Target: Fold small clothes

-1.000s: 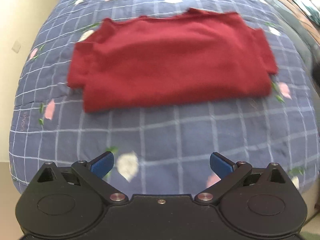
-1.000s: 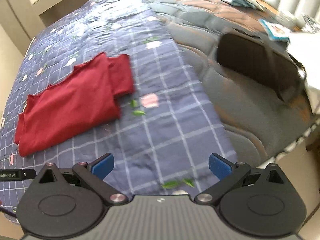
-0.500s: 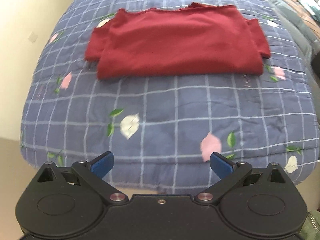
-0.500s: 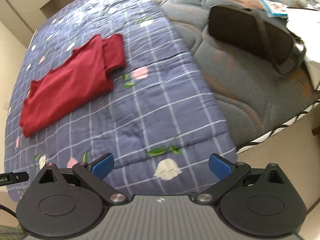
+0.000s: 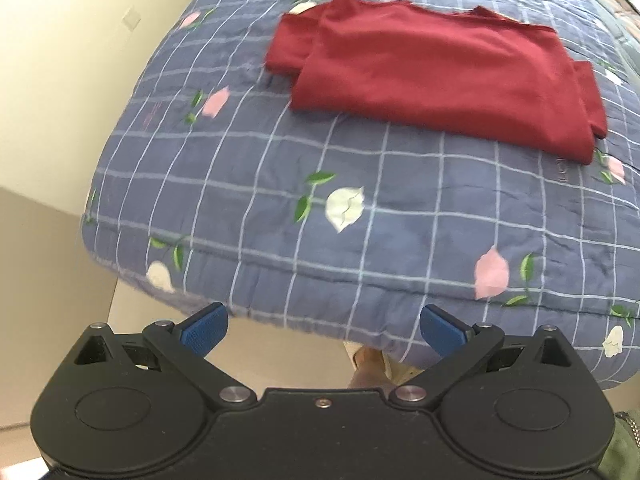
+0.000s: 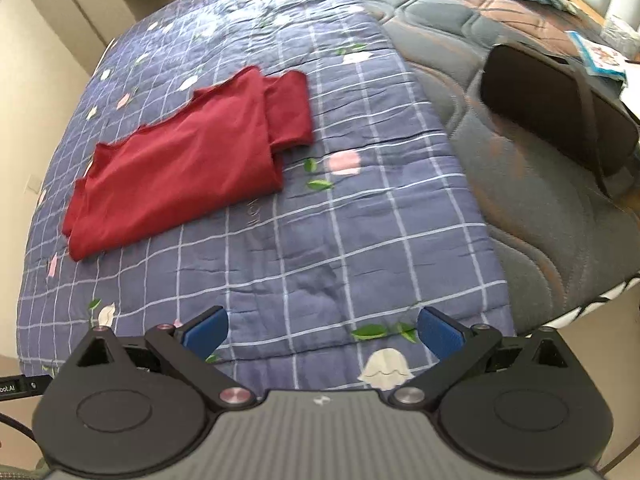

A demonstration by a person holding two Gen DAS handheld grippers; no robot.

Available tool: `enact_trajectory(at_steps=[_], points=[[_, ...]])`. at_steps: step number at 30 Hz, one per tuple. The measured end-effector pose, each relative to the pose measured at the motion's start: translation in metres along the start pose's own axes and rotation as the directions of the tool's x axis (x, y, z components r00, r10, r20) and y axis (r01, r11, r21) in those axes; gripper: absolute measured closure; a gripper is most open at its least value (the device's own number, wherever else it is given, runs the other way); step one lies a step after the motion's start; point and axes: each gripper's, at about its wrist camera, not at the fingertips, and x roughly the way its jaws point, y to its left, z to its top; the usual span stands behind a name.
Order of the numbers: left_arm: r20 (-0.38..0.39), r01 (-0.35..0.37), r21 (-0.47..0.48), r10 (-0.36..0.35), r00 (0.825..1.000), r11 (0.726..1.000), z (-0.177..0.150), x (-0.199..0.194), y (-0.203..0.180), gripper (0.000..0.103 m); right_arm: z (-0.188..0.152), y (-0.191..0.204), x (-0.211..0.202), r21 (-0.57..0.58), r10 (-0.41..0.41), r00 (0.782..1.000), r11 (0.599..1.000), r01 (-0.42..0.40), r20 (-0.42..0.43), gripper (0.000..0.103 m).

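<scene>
Left wrist view: red shirt [image 5: 440, 68] folded in half on quilt [image 5: 360, 208], sleeves untucked, more folds likely; left gripper [image 5: 323, 328] and right gripper [image 6: 322, 326] both spread wide, empty, well clear.

I see a red shirt [image 5: 440, 76] of soft, matt knit cloth on a quilted, stitched cotton bedspread [image 5: 360, 216]. My left gripper [image 5: 323, 330] and right gripper [image 6: 322, 330] look like matt black plastic with bright metal pins and blue, finely textured finger pads [image 6: 440, 336]. The dark bag [image 6: 556, 120] looks smooth and faintly glossy.
</scene>
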Motion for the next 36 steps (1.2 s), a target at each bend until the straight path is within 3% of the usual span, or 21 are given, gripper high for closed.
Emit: enact_trajectory(at_steps=[11,16,24,28,30,36], points=[[-0.09,-0.03,-0.095,0.021,0.996,0.995,-0.004,0.025,0.041,0.001,0.008,0.054,0.034,-0.111,0.004,0.995,0.994,-0.015,-0.099,0.0],[-0.125,-0.003,-0.109,-0.011,0.992,0.994,0.019,0.045,0.053,0.001,0.029,0.074,0.039,-0.121,-0.035,0.996,0.992,0.025,-0.077,0.0],[-0.091,0.05,-0.021,-0.052,0.994,0.999,0.083,0.071,0.065,0.001,0.036,0.11,0.053,-0.12,-0.1,0.99,0.989,0.087,-0.101,0.0],[-0.027,0.131,0.027,-0.13,0.991,0.991,0.104,0.085,0.071,0.001,0.024,0.13,0.063,-0.159,-0.133,0.98,0.981,0.109,-0.151,0.0],[-0.005,0.13,0.035,-0.13,0.992,0.991,0.111,0.087,0.075,0.001,0.024,0.135,0.065,-0.165,-0.136,0.979,0.98,0.11,-0.154,0.0],[0.021,0.145,-0.054,-0.144,0.989,0.988,0.132,0.106,0.092,0.001,0.056,0.156,0.083,-0.181,-0.107,0.993,0.979,0.097,-0.046,0.0]])
